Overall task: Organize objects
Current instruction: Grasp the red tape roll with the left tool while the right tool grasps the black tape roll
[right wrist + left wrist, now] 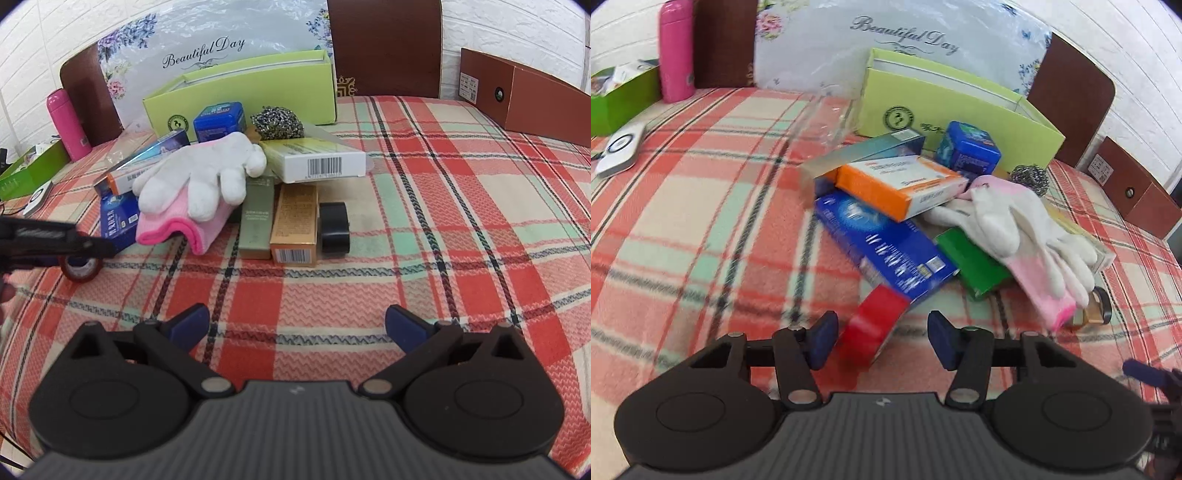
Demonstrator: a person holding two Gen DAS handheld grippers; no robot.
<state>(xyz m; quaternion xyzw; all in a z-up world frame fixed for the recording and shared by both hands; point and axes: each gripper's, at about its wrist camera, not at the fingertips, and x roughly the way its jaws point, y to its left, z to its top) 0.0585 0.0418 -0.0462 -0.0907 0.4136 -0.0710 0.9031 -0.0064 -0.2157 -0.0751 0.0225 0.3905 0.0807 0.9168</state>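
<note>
A red roll of adhesive tape (873, 326) is seen on edge on the plaid-covered bench (701, 229), between the half-spread pads of the left tongs (882, 341), with a gap on the right side; no grip is shown. Just beyond it lies a blue cardboard box (886, 243) under an orange-and-white carton (905, 184), with a white-and-pink knitted glove (199, 184) to the right. The right tongs (297, 326) are held wide and empty over bare cloth.

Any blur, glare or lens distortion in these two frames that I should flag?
Left wrist view: motion blur smears the red tape roll and plaid cloth; fisheye bends the edges. Right wrist view: sharp, barcode on the white box readable; glare on the plastic "Beautiful Day" bag; dark rounded corners.
</note>
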